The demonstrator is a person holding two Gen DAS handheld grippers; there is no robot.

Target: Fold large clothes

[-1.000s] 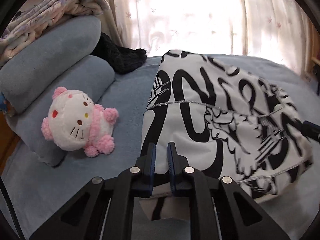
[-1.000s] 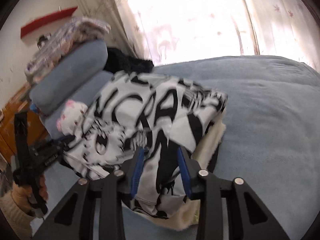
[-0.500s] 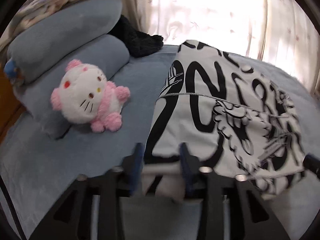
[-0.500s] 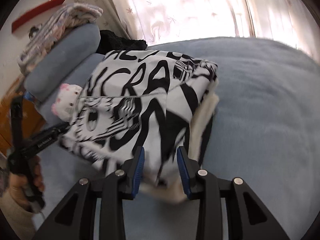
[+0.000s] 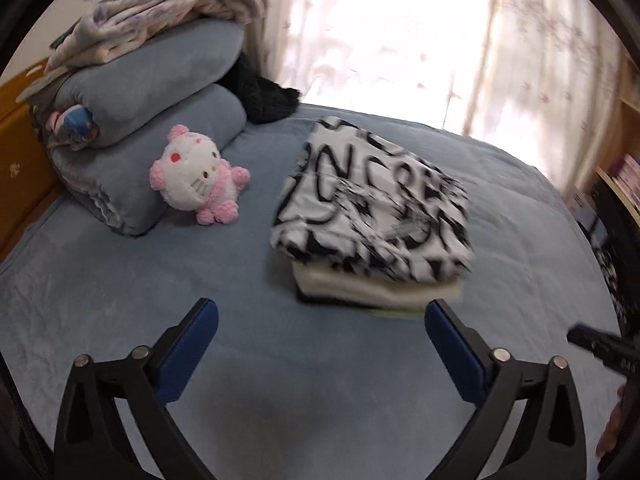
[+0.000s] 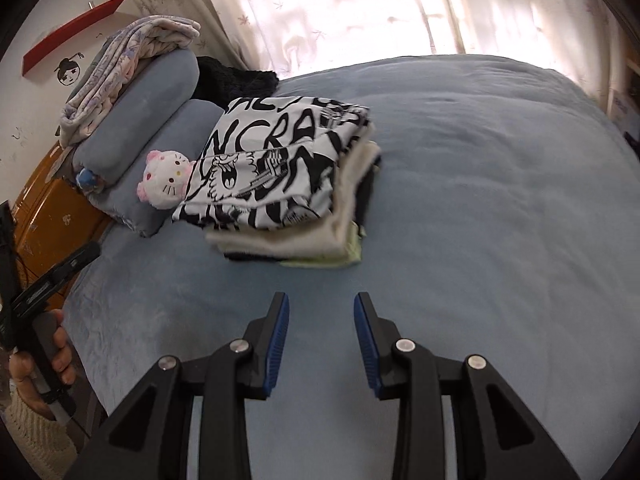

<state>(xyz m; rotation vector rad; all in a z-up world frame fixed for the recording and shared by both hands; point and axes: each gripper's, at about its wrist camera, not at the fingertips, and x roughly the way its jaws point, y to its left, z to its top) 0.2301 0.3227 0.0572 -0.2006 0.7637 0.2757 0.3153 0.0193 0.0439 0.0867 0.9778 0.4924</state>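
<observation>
A folded black-and-white printed garment (image 5: 372, 200) (image 6: 280, 168) lies on top of a stack of folded clothes, above a cream layer (image 5: 372, 288) (image 6: 280, 240). The stack rests on the blue bed cover (image 5: 160, 280). My left gripper (image 5: 320, 312) hovers short of the stack's near edge; its jaws are opening wide and nothing is between them. My right gripper (image 6: 322, 300) is also back from the stack, over bare cover, with its jaws apart and empty. In the right wrist view the left gripper (image 6: 52, 276) shows at the far left, held by a hand (image 6: 40, 368).
A pink-and-white plush cat (image 5: 196, 180) leans on stacked blue pillows (image 5: 160, 80) topped by a folded blanket (image 5: 160, 20). A black fuzzy item (image 5: 264, 96) lies behind them. A wooden cabinet (image 6: 52, 208) stands left of the bed, shelves (image 5: 624, 168) right, curtains behind.
Both grippers let go of the printed garment and drew back and up from it. The left jaws went from shut to wide apart. The garment now lies on the stack.
</observation>
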